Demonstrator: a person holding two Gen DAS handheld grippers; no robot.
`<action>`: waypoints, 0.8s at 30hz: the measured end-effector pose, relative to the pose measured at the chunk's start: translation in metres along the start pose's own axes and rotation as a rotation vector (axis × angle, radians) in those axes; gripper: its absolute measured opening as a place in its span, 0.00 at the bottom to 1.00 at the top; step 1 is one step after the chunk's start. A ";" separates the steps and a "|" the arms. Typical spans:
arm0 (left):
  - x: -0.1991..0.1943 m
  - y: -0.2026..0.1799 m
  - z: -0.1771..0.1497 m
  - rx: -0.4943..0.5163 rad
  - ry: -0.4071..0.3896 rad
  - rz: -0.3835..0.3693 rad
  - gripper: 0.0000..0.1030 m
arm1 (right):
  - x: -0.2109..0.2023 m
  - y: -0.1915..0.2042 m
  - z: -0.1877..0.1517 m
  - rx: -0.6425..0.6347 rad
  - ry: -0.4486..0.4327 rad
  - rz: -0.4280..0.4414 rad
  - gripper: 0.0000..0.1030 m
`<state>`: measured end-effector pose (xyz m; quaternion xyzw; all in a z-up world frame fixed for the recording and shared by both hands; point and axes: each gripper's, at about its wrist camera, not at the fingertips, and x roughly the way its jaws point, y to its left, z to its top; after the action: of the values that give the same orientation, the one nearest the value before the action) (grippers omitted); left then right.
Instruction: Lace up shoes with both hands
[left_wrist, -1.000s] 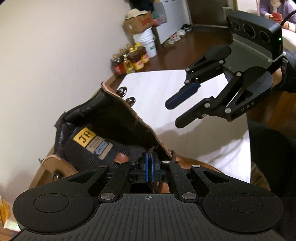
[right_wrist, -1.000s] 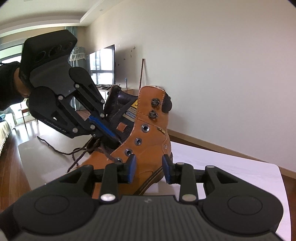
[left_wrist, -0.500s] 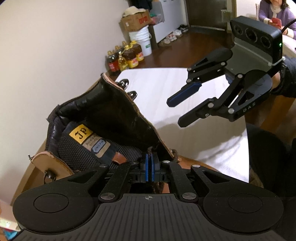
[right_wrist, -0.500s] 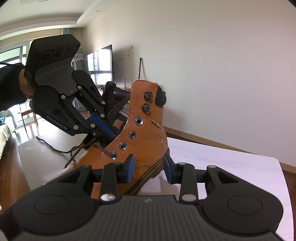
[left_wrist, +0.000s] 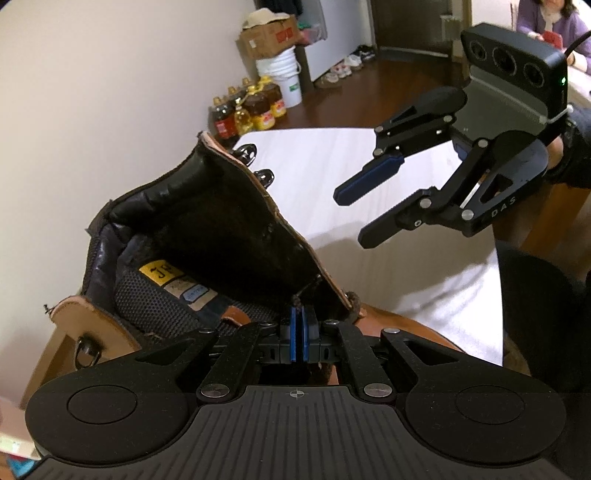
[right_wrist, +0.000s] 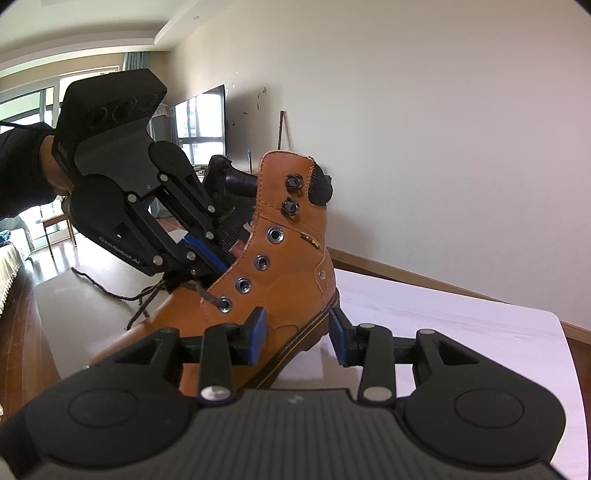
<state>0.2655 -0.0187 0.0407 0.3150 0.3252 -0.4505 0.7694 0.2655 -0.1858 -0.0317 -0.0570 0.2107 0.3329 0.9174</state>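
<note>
Boot (right_wrist: 273, 266) centre frame on desk (right_wrist: 461, 317); our left tool (right_wrist: 207, 275) clamps lace (right_wrist: 147, 306), right tool (right_wrist: 297, 334) open, empty.

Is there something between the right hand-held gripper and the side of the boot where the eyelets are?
Nothing visible. The right hand-held gripper is open with nothing in it, and only clear space lies between it and the boot's eyelet row. The left hand-held gripper works shut at the tongue opening, off that path.

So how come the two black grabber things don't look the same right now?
The left gripper has its jaws pinched shut down inside the boot by the brown lace; the right gripper has jaws apart, holds nothing and hangs clear of the boot. Both have black arms and blue pads.
</note>
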 end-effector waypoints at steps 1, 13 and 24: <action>-0.001 0.000 -0.001 -0.002 -0.004 -0.003 0.03 | 0.000 0.000 0.000 -0.001 -0.001 0.001 0.40; -0.009 0.003 -0.008 -0.024 -0.060 -0.035 0.03 | 0.007 0.007 0.003 -0.003 0.001 -0.003 0.42; -0.005 -0.005 -0.007 0.046 -0.015 -0.017 0.03 | 0.001 0.004 0.002 -0.004 0.003 -0.008 0.45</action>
<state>0.2580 -0.0127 0.0396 0.3264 0.3117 -0.4667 0.7606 0.2646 -0.1818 -0.0307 -0.0600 0.2110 0.3293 0.9184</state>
